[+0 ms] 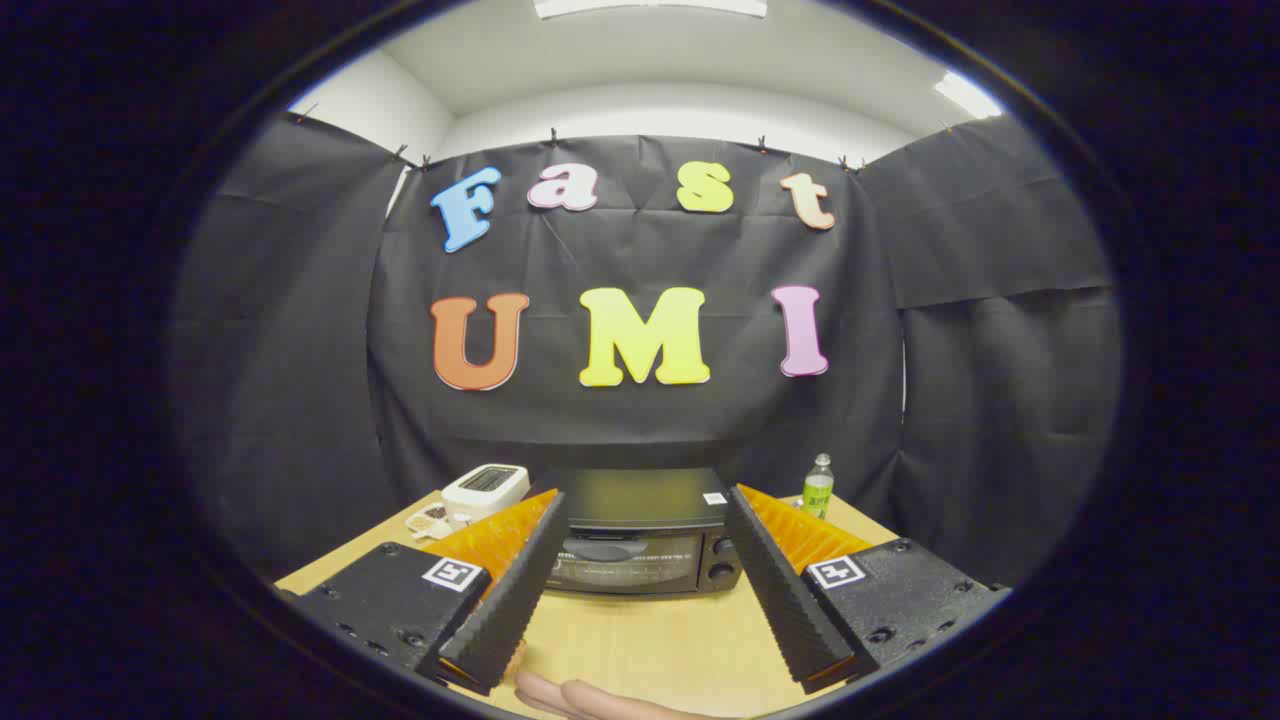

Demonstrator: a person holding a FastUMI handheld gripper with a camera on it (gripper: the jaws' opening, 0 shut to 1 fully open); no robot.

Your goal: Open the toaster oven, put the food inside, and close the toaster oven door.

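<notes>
Wooden table (640, 640) under my gripper (645, 520), fingers spread wide, nothing between them. Toaster oven (640, 545) sits just beyond the fingertips, door closed; white toaster (486, 487) left of it, green bottle (818, 486) right. Fingers of a hand (585, 697) lie on the table, nearer me than the oven.

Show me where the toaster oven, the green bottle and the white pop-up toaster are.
toaster oven (640, 560), gripper view, glass door.
green bottle (818, 490), gripper view, label.
white toaster (486, 487), gripper view, top by the slots.
gripper (640, 655), gripper view, open, fingers holding nothing.
</notes>
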